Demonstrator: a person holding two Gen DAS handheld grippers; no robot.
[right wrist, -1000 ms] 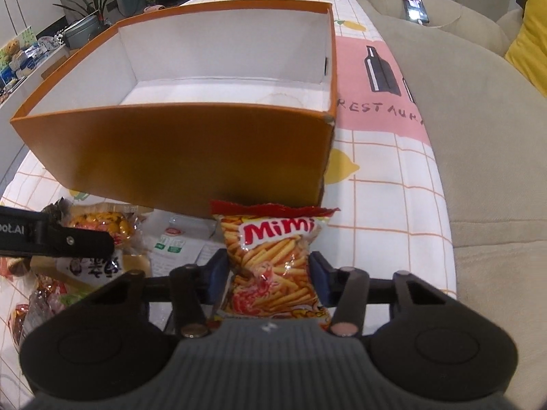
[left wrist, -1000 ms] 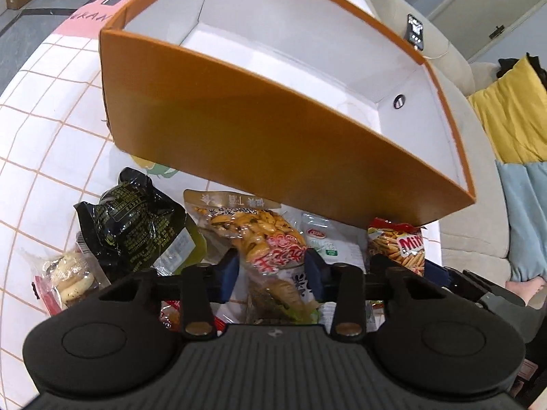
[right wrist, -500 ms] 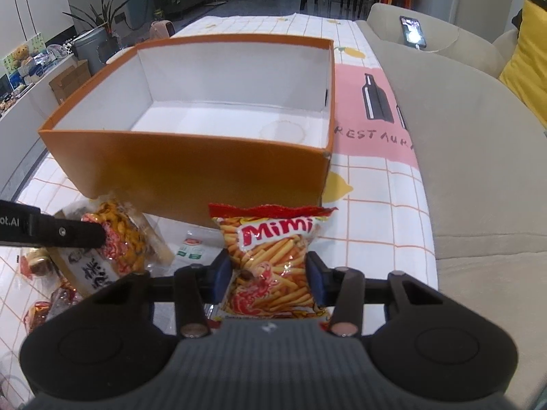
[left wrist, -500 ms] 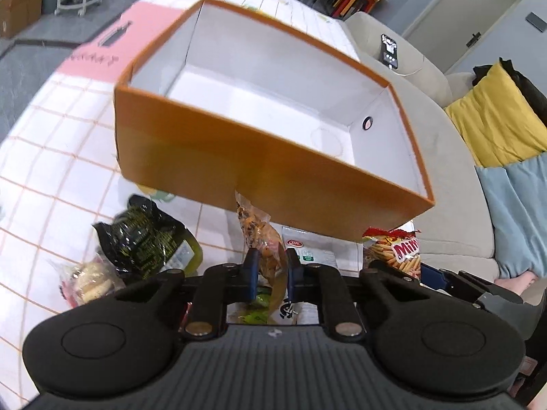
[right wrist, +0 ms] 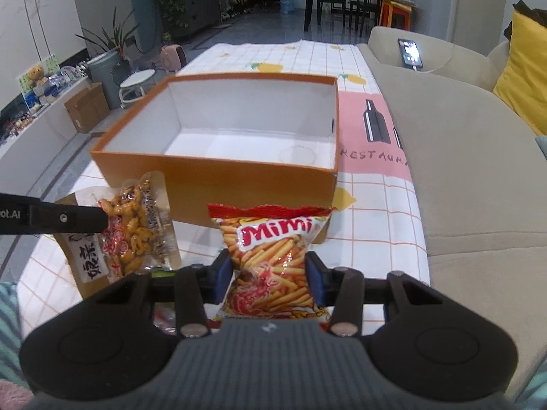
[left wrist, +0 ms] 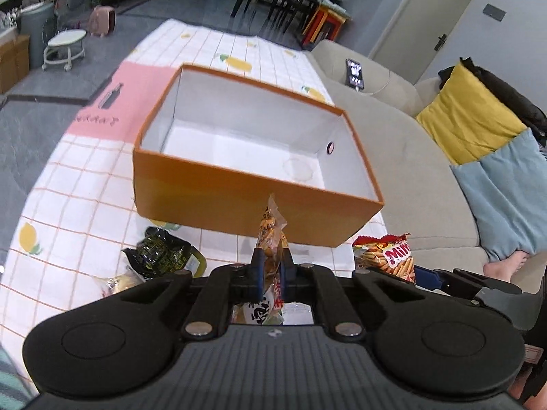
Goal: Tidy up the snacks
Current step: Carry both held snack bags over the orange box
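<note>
An open orange box (left wrist: 239, 201) with a white inside stands on the checked tablecloth; it also shows in the right wrist view (right wrist: 218, 177). My left gripper (left wrist: 272, 278) is shut on a clear bag of brown nut snacks (left wrist: 271, 229) and holds it up in front of the box; the same bag shows in the right wrist view (right wrist: 133, 229). My right gripper (right wrist: 270, 273) is shut on a red Mimi snack bag (right wrist: 273, 259), lifted near the box's front wall. The Mimi bag also shows in the left wrist view (left wrist: 386, 256).
A dark green snack bag (left wrist: 160, 256) and a small clear packet (left wrist: 116, 282) lie on the tablecloth (left wrist: 75, 205) at the left. A beige sofa (right wrist: 461, 171) with a phone (right wrist: 410, 53) and a yellow cushion (left wrist: 468, 116) runs along the right.
My left gripper closed on the nut bag and lifted it off the pile. Both grippers rose and pulled back, so the box looks smaller and lower.
</note>
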